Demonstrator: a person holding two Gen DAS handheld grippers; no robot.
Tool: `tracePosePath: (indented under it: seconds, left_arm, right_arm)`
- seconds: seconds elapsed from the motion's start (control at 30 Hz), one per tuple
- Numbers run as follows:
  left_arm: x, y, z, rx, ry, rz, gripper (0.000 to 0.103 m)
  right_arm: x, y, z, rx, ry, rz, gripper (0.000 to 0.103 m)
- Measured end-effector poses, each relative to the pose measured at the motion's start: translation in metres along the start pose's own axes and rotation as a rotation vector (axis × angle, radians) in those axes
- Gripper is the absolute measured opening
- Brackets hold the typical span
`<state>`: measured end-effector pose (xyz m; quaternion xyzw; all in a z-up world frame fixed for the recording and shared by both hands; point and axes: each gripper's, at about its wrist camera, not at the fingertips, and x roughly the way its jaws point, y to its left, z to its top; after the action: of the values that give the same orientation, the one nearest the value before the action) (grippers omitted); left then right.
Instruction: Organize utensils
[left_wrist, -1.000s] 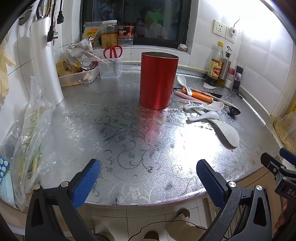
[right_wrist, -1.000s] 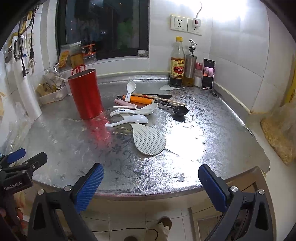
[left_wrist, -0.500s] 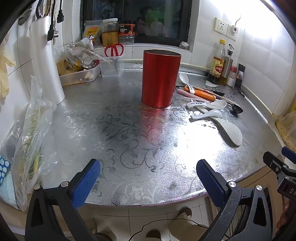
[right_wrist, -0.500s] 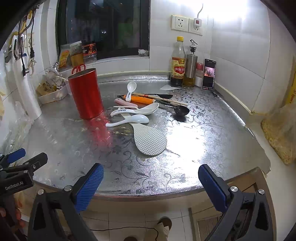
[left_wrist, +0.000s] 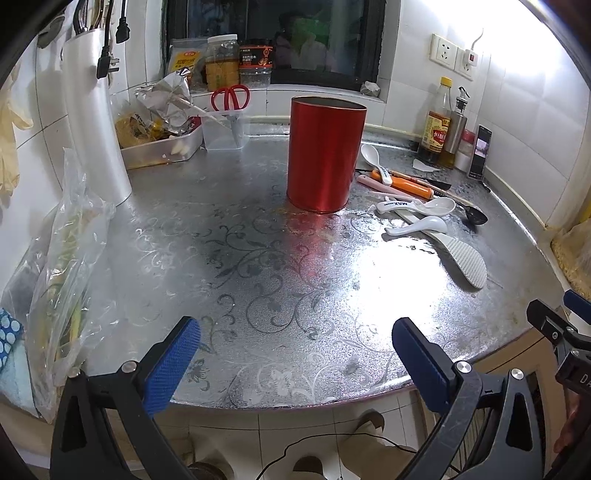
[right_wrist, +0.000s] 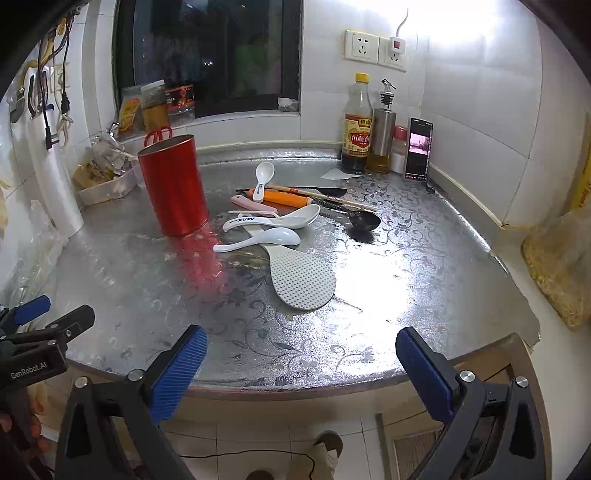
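Observation:
A red cylindrical holder (left_wrist: 325, 155) (right_wrist: 173, 184) stands upright and open-topped on the silver counter. To its right lies a pile of utensils: a white rice paddle (right_wrist: 301, 277) (left_wrist: 465, 258), three white spoons (right_wrist: 275, 221), an orange-handled tool (right_wrist: 286, 199), a pink handle (right_wrist: 251, 205), chopsticks and a black ladle (right_wrist: 364, 220). My left gripper (left_wrist: 295, 349) is open and empty at the counter's front edge. My right gripper (right_wrist: 299, 350) is open and empty at the front edge, below the paddle.
Bottles (right_wrist: 356, 129) and a phone (right_wrist: 419, 149) stand at the back right. A tray of packets (left_wrist: 162, 147) and a clear cup with red scissors (left_wrist: 229, 122) sit at the back left. A plastic bag (left_wrist: 62, 280) hangs at the left edge.
Both grippers have moved slightly forward toward the counter, so the red holder and utensils look a little nearer. Both stay open and nothing on the counter has moved.

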<state>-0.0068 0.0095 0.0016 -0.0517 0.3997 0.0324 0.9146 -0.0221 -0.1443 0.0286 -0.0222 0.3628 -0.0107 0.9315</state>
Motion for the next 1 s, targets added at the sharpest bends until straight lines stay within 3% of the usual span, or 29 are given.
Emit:
tracePosePath:
  seconds: [0.6, 0.77, 1.0]
  left_arm:
    - [0.009, 0.005, 0.005, -0.018, 0.019, -0.01, 0.103]
    - [0.023, -0.005, 0.025, -0.027, 0.024, -0.052, 0.103]
    - [0.059, -0.025, 0.071, -0.041, 0.016, -0.031, 0.103]
  right_arm:
    - [0.003, 0.004, 0.0, -0.01, 0.018, -0.004, 0.103]
    - [0.011, -0.007, 0.005, -0.007, 0.028, -0.007, 0.103]
    - [0.045, -0.037, 0.029, 0.043, 0.032, 0.0, 0.103]
